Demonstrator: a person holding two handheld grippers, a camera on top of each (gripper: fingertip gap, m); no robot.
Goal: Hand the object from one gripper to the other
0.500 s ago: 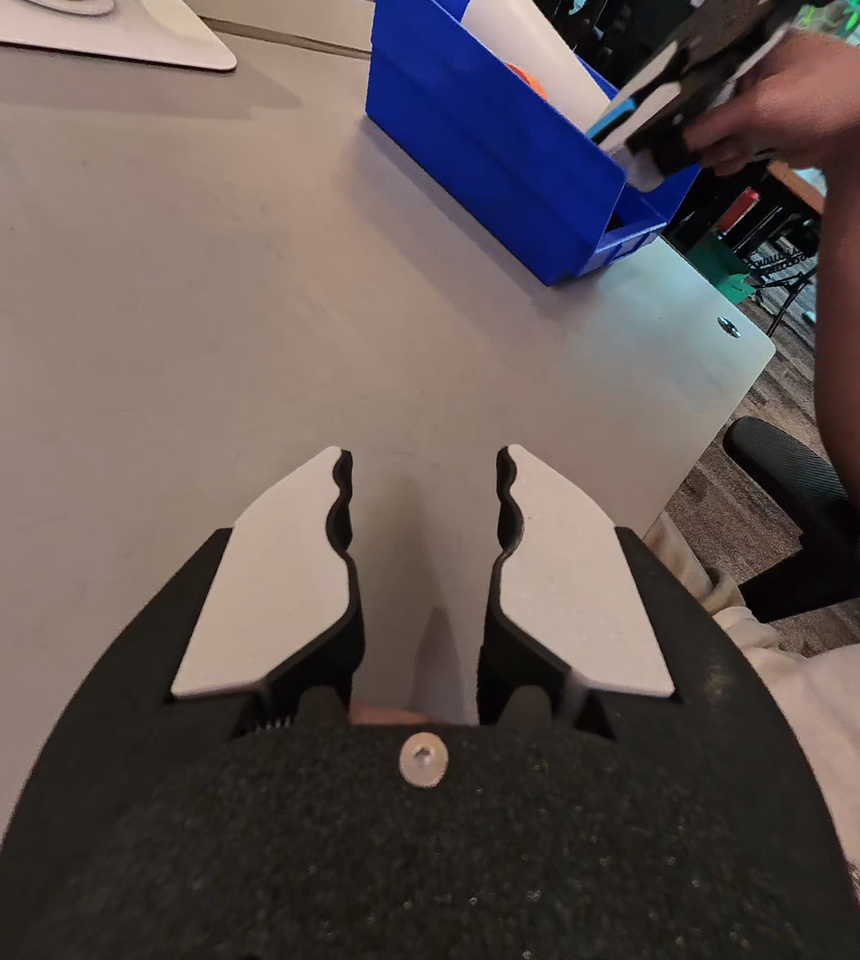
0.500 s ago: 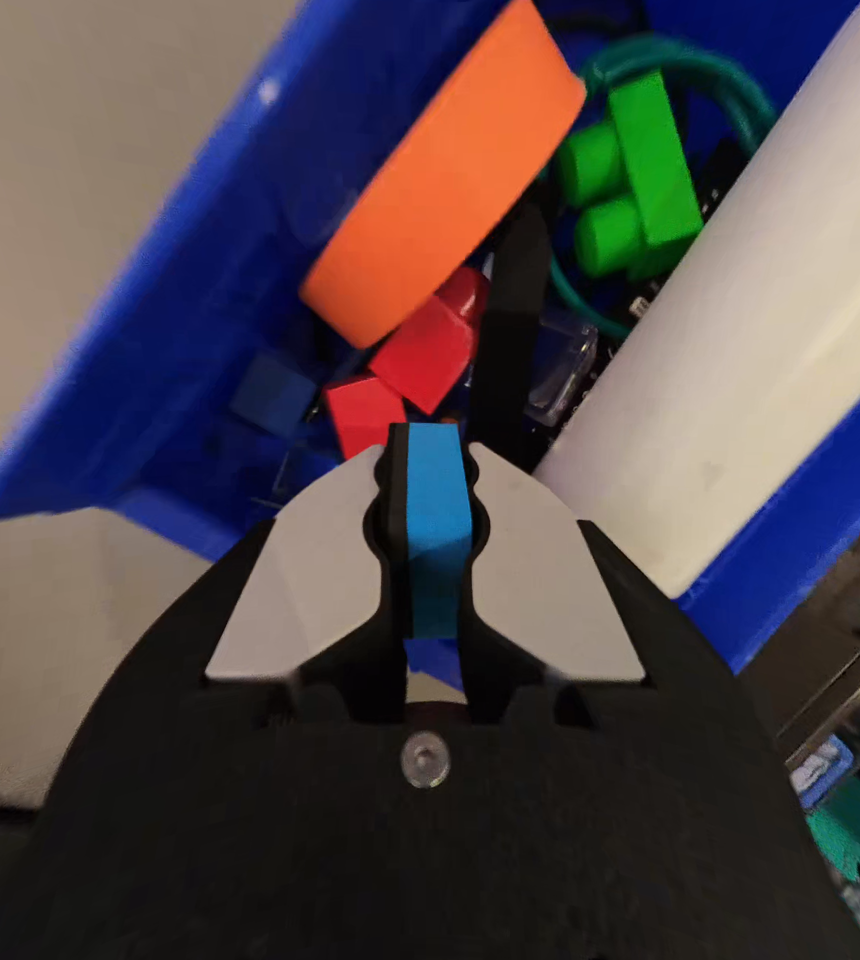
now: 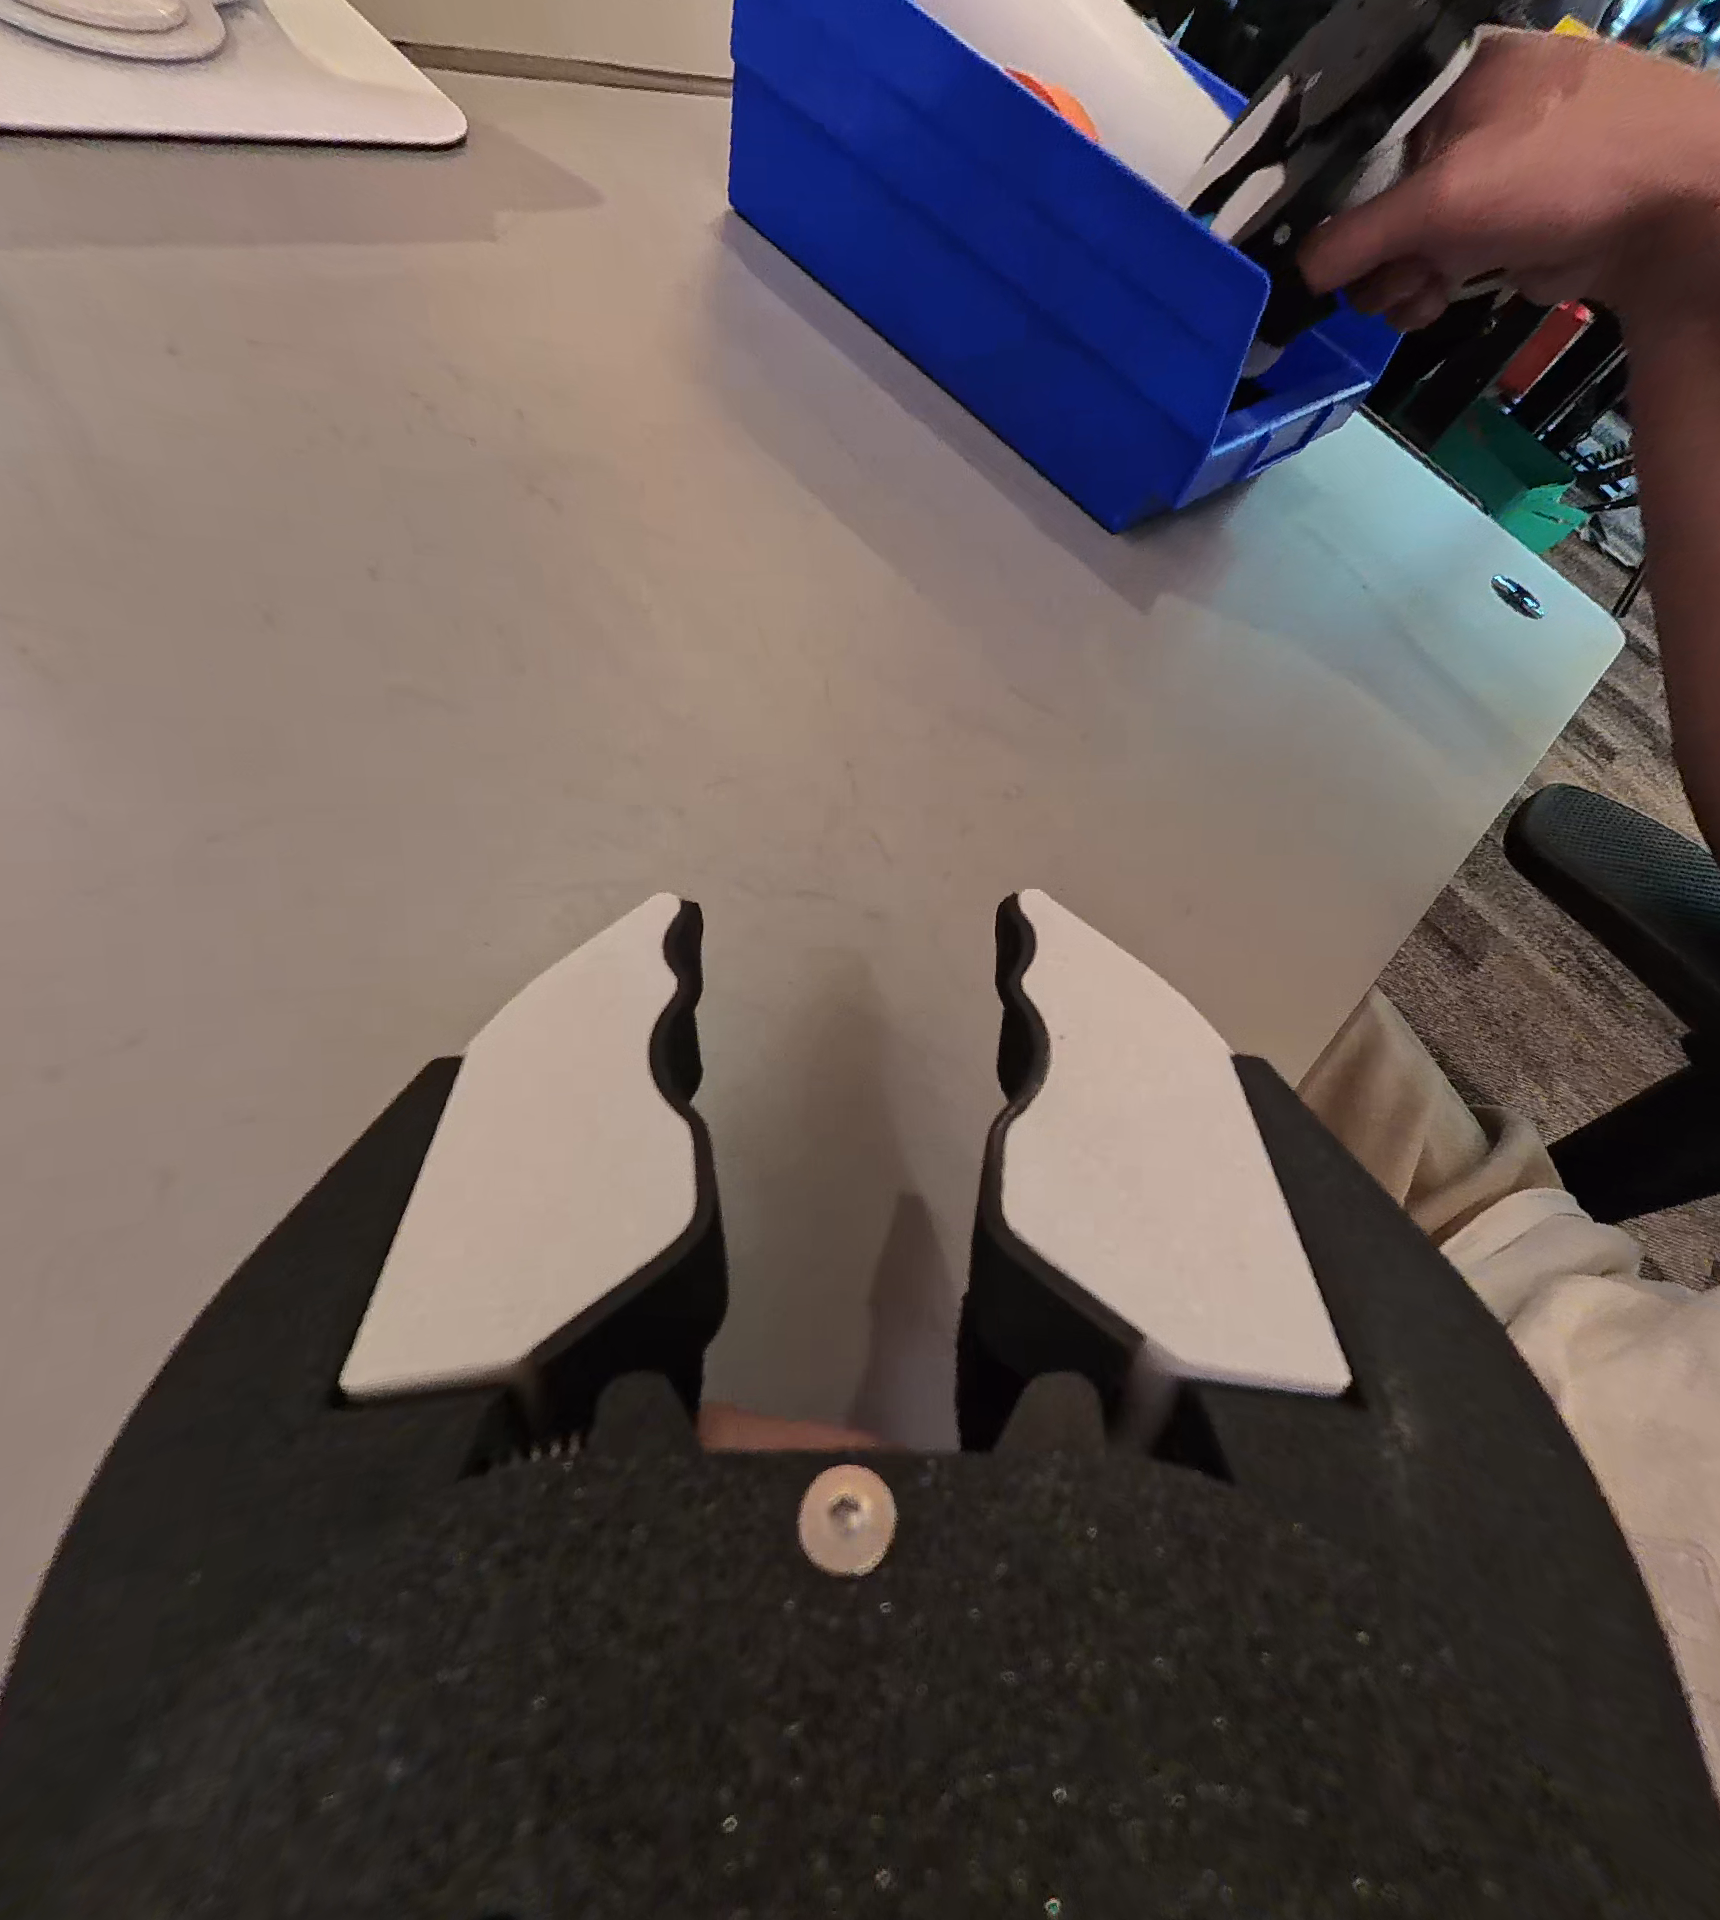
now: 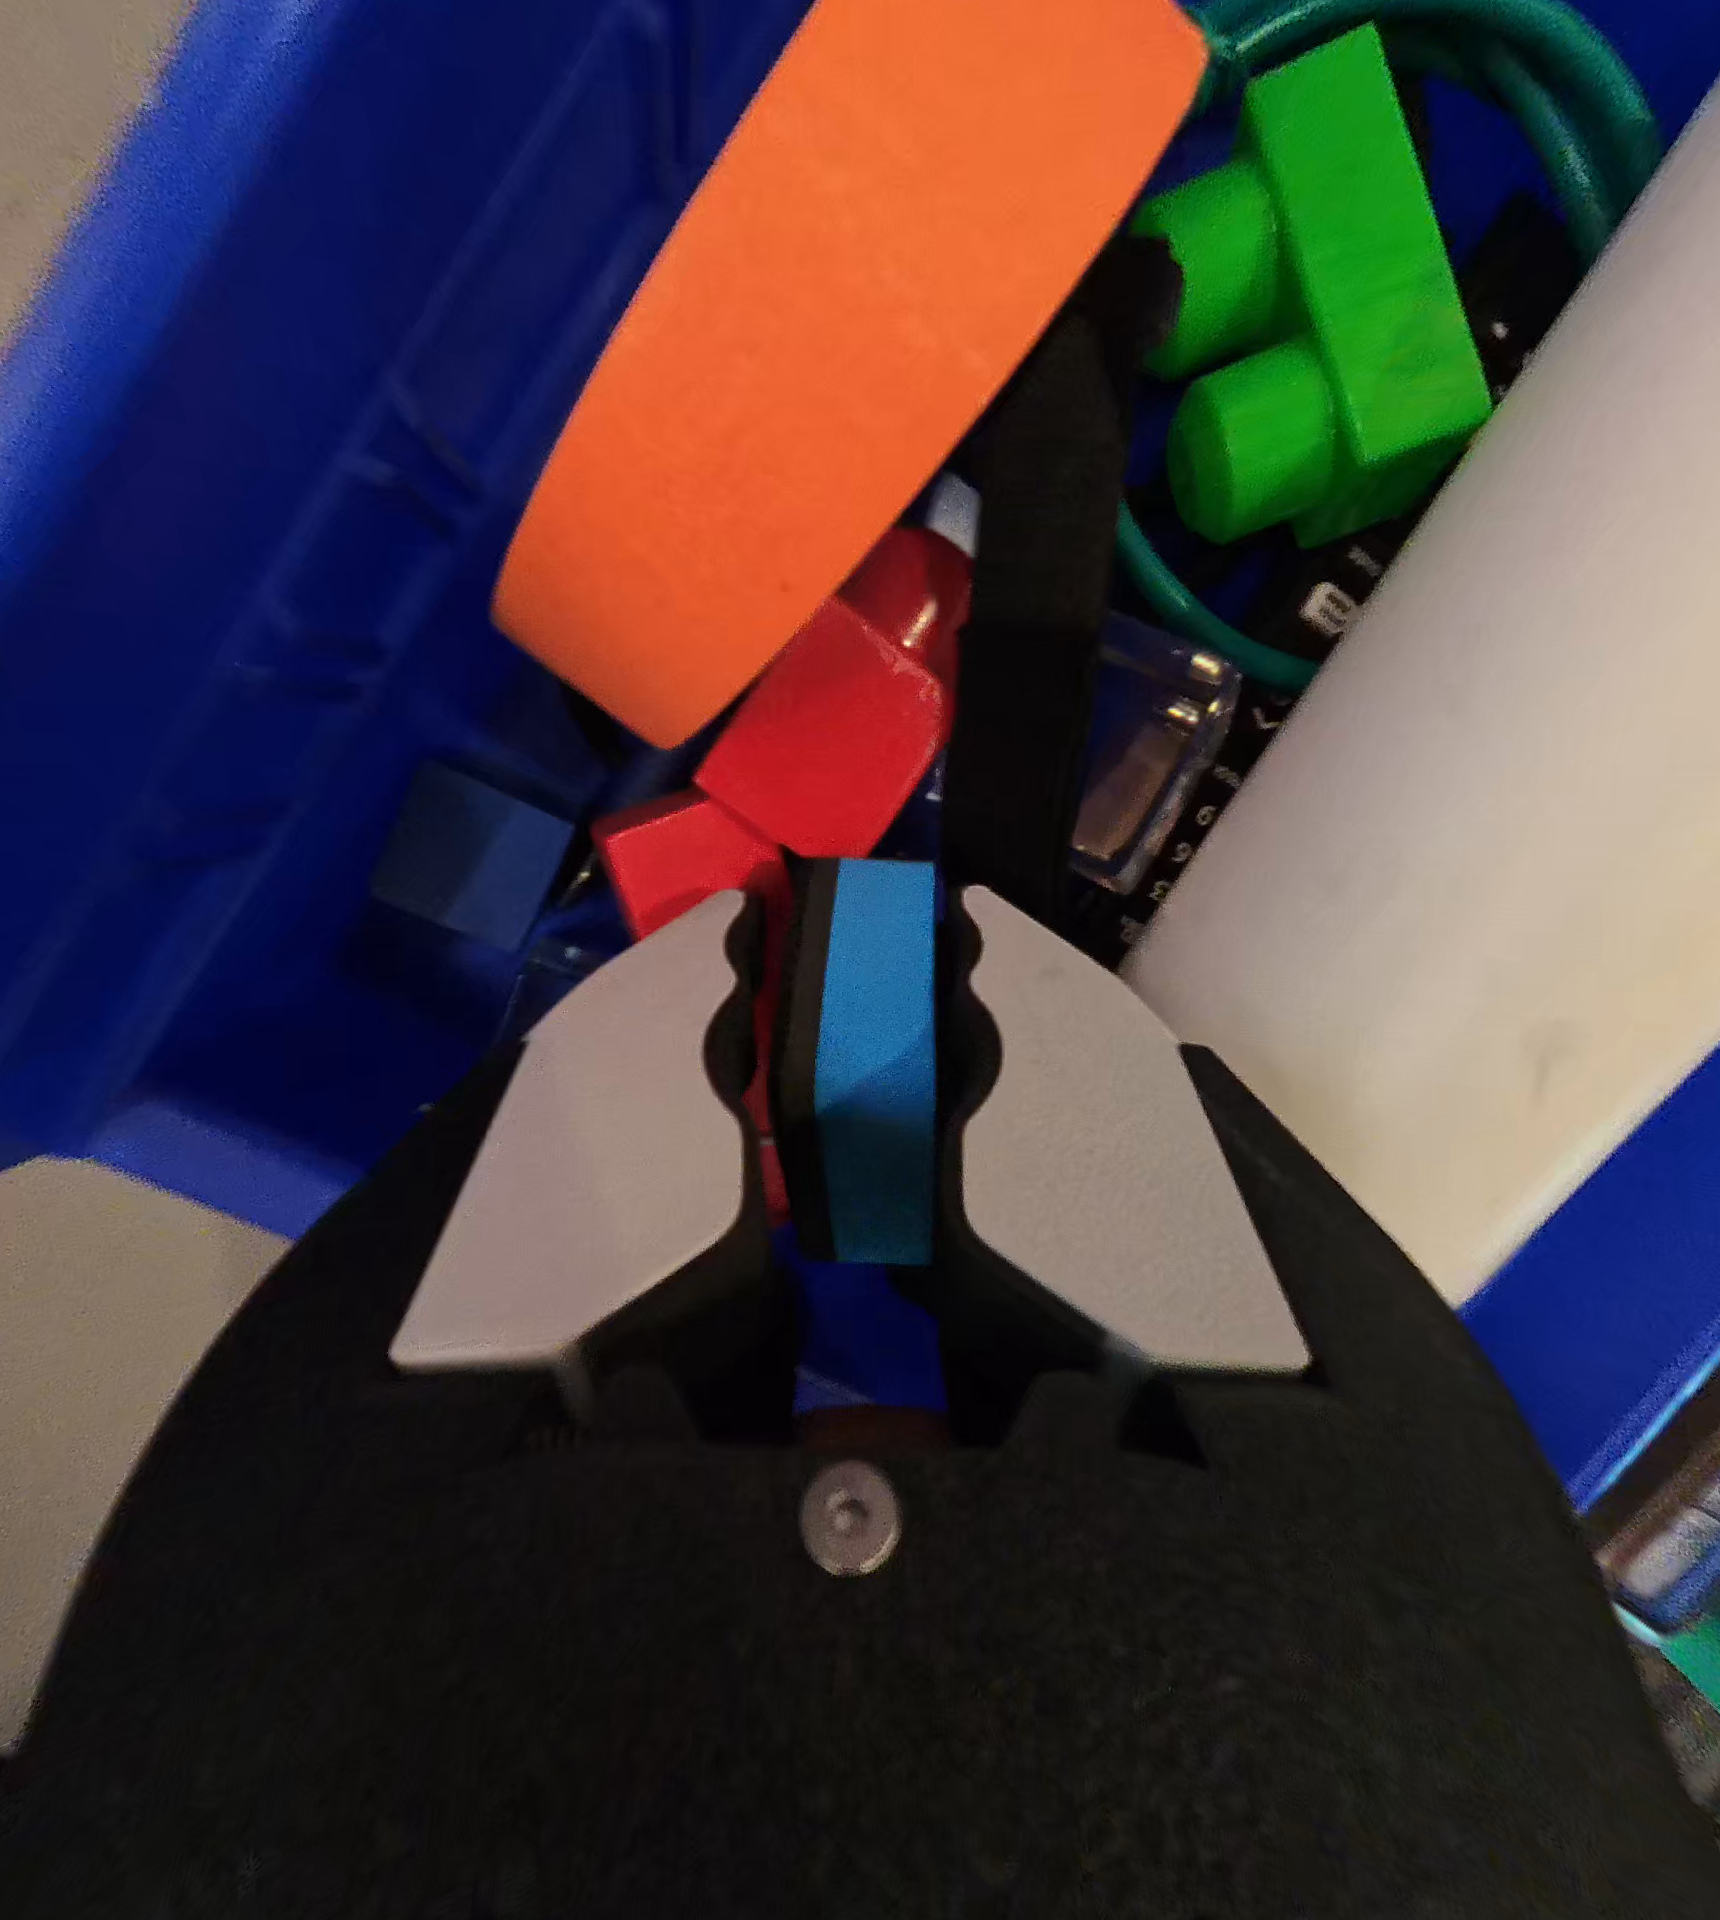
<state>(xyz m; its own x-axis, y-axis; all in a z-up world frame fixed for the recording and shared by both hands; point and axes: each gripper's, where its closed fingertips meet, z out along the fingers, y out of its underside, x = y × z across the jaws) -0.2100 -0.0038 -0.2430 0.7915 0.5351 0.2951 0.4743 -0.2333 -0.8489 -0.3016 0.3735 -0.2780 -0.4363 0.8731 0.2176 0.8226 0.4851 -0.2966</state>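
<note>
A blue foam block with a black side sits between the fingers of my right gripper, over the inside of a blue bin. The jaws stand a little wider than the block, and a gap shows on its left side. In the left wrist view, a hand holds the right gripper at the bin's near end, pointing down into it. My left gripper is open and empty, low over the grey table.
The bin holds an orange tape roll, red blocks, a green piece, a green cable, a white roll and a dark blue cube. A white pad lies far left. The table edge and a chair are at the right. The gap from one gripper's tips to the other's is roughly 40 cm.
My right gripper's jaws have spread apart from the blue block, which they held tight before. It has dipped lower into the bin. The left gripper has stayed put.
</note>
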